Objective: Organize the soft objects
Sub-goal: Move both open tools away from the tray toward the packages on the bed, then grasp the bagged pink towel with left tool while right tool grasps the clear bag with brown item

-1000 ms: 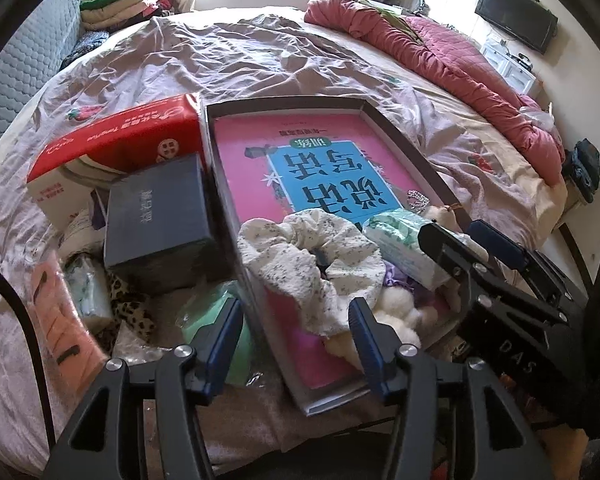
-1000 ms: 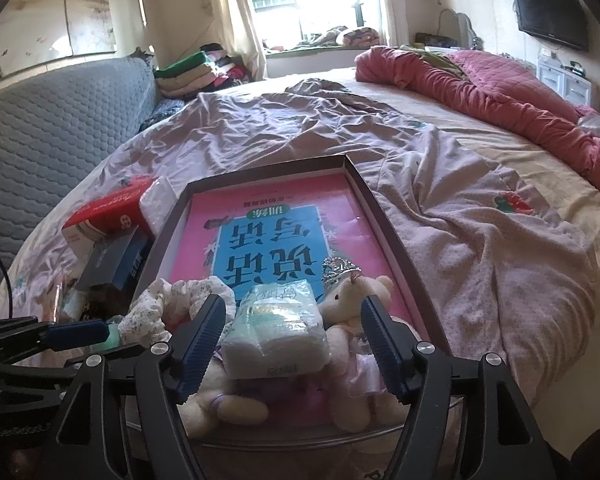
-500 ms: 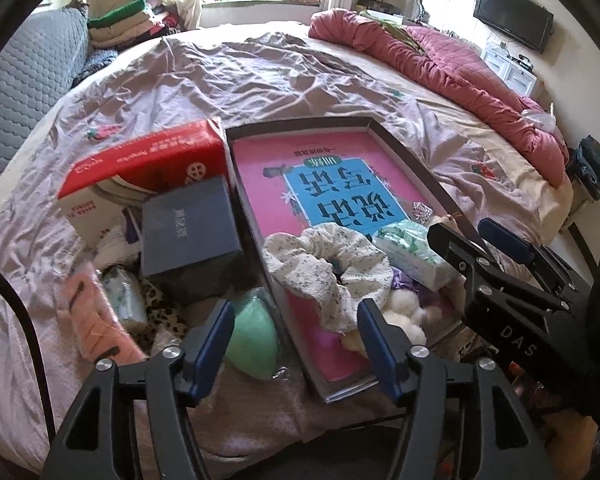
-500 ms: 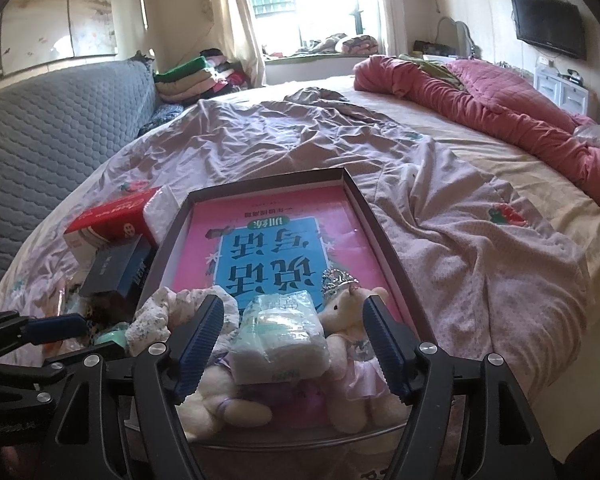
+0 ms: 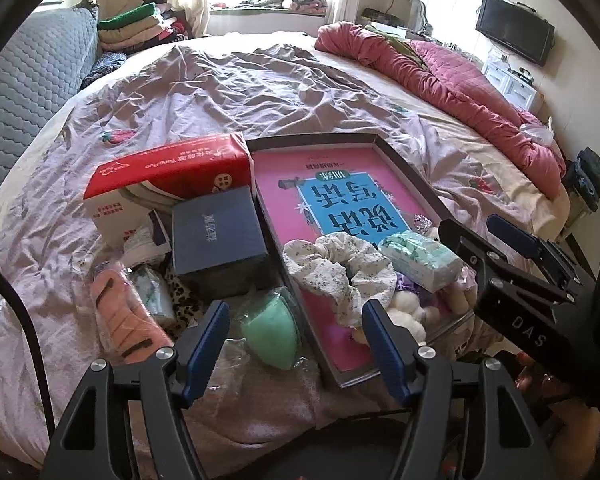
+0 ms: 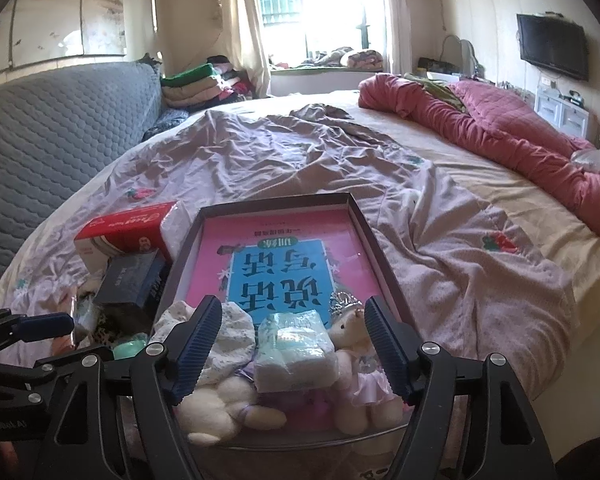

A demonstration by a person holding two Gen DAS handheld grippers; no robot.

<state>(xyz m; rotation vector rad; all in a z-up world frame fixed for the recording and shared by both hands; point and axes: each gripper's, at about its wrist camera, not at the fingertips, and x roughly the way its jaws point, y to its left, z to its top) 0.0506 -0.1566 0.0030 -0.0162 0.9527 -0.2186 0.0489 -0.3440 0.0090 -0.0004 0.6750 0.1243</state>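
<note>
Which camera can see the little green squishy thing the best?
The left wrist view. There the green sponge lies whole in its clear wrapper on the bedspread, just outside the tray. In the right wrist view only a sliver of it peeks out behind the gripper's frame.

Crumpled cloth bedsheet (image 5: 228,92) — glossy pink book cover (image 5: 340,196) — matt cardboard box (image 5: 216,236).

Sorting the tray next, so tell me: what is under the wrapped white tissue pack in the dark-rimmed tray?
The wrapped white tissue pack lies on purple fabric, between a floral scrunchie and a small teddy in a pink dress. Anything else beneath is covered.
</note>
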